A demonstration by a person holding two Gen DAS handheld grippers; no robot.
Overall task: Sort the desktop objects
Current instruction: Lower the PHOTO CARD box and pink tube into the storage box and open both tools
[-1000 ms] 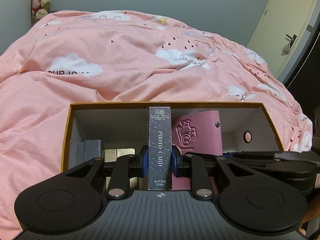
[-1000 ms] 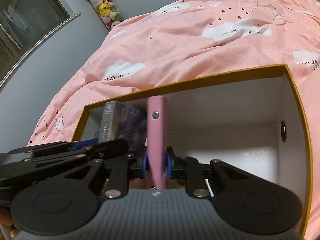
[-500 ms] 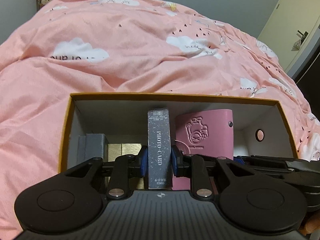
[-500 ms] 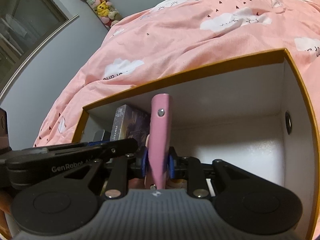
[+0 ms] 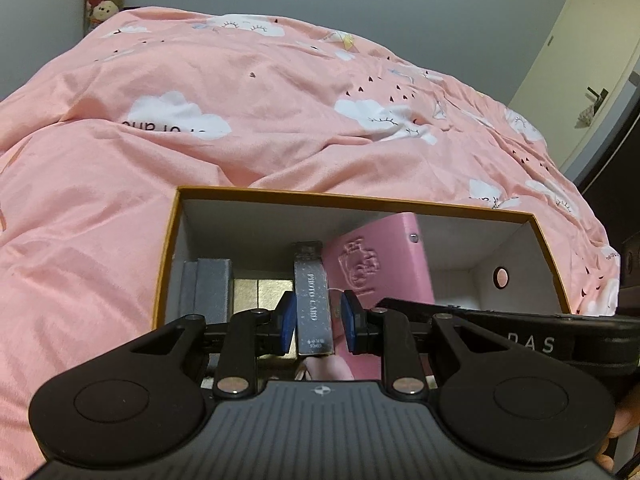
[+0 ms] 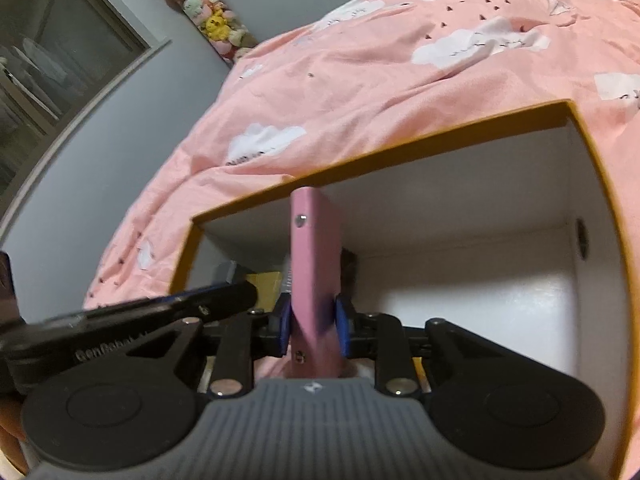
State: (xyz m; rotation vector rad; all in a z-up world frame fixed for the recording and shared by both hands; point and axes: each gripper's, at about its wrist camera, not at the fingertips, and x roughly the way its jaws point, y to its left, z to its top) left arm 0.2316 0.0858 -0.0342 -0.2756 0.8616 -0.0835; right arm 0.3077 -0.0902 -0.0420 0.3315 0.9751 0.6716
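An open box with an orange rim (image 5: pixel 360 199) and white inside stands before me; it also shows in the right wrist view (image 6: pixel 400 152). My left gripper (image 5: pixel 316 322) is open, its blue pads apart on either side of a dark "PHOTO CARD" box (image 5: pixel 312 304) that stands upright in the box. My right gripper (image 6: pixel 310 330) is shut on a pink card holder (image 6: pixel 314 276), held upright inside the box. The pink holder (image 5: pixel 380 264) stands right of the photo card box in the left wrist view.
A grey box (image 5: pixel 210 292) and a gold box (image 5: pixel 262 292) sit at the left end of the orange box. A pink cloud-print duvet (image 5: pixel 260 120) lies behind it. A door (image 5: pixel 580 48) is at far right, plush toys (image 6: pixel 208 16) hang on the wall.
My left gripper's pads have opened off the photo card box and drawn back. The photo card box and pink holder now sit lower in the box. The right gripper stays shut on the holder.
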